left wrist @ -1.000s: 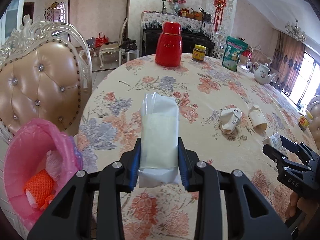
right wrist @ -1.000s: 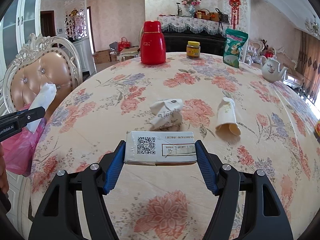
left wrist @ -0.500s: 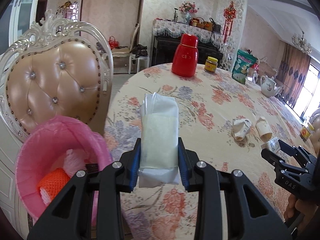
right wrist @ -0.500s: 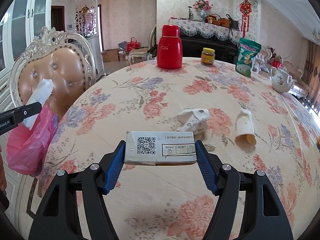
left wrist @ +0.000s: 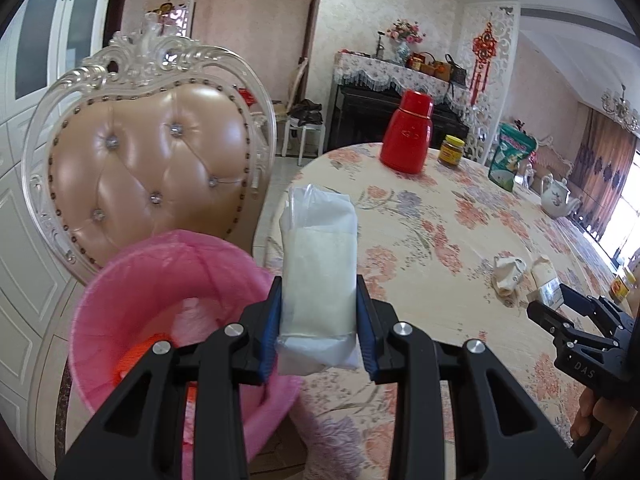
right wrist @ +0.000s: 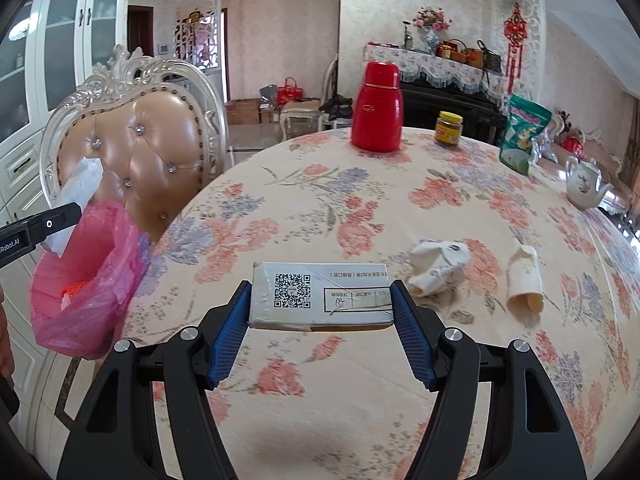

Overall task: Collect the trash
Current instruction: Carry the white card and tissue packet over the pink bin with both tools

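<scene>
My left gripper (left wrist: 319, 328) is shut on a white plastic packet (left wrist: 318, 264), which hangs at the table's left edge beside the pink-lined bin (left wrist: 132, 276). An orange net (left wrist: 132, 356) lies inside that bin. My right gripper (right wrist: 320, 320) is shut on a flat grey box with a QR code (right wrist: 320, 296), held above the floral tablecloth (right wrist: 300, 208). In the right wrist view the left gripper (right wrist: 38, 230) with its packet (right wrist: 80, 192) shows over the pink bin (right wrist: 84, 280). A crumpled paper cup (right wrist: 438, 264) and a flattened one (right wrist: 526, 278) lie on the table.
A padded chair (left wrist: 148, 168) stands behind the bin. At the table's far side are a red flask (right wrist: 376, 108), a yellow-lidded jar (right wrist: 448, 128), a green snack bag (right wrist: 522, 138) and a white teapot (right wrist: 586, 184). A hand (left wrist: 592, 420) holds the right gripper.
Both grippers have swung left with their loads. The bin and the chair have come nearer the middle of the left view, and the packet now hangs by the bin's rim.
</scene>
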A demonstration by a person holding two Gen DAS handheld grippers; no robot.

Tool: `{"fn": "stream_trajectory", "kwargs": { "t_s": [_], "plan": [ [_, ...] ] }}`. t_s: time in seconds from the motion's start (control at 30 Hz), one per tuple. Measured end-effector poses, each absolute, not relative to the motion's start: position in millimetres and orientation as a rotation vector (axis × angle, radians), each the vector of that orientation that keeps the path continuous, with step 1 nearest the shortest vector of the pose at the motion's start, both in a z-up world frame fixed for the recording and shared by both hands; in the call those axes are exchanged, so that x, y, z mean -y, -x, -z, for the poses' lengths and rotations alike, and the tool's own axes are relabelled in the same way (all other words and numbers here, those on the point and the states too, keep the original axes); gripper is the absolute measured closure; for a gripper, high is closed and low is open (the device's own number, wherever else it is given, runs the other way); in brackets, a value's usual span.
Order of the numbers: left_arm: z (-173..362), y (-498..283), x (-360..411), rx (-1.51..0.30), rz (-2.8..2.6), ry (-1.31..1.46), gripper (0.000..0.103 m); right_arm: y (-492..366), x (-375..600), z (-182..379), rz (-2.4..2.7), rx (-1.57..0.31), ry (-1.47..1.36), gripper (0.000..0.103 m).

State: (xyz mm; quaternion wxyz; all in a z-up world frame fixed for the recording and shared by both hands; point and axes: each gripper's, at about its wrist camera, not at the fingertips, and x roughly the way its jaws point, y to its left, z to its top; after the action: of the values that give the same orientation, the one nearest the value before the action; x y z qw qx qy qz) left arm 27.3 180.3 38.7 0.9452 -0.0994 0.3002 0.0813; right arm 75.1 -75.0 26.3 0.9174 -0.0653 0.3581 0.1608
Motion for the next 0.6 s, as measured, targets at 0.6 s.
{"fn": "stream_trajectory", "kwargs": {
  "t_s": [0.6],
  "plan": [
    [-41, 12, -261, -0.589, -0.298, 0.248, 0.07, -75, -14, -41, -0.497, -0.727, 0.152, 0.038]
  ]
}}
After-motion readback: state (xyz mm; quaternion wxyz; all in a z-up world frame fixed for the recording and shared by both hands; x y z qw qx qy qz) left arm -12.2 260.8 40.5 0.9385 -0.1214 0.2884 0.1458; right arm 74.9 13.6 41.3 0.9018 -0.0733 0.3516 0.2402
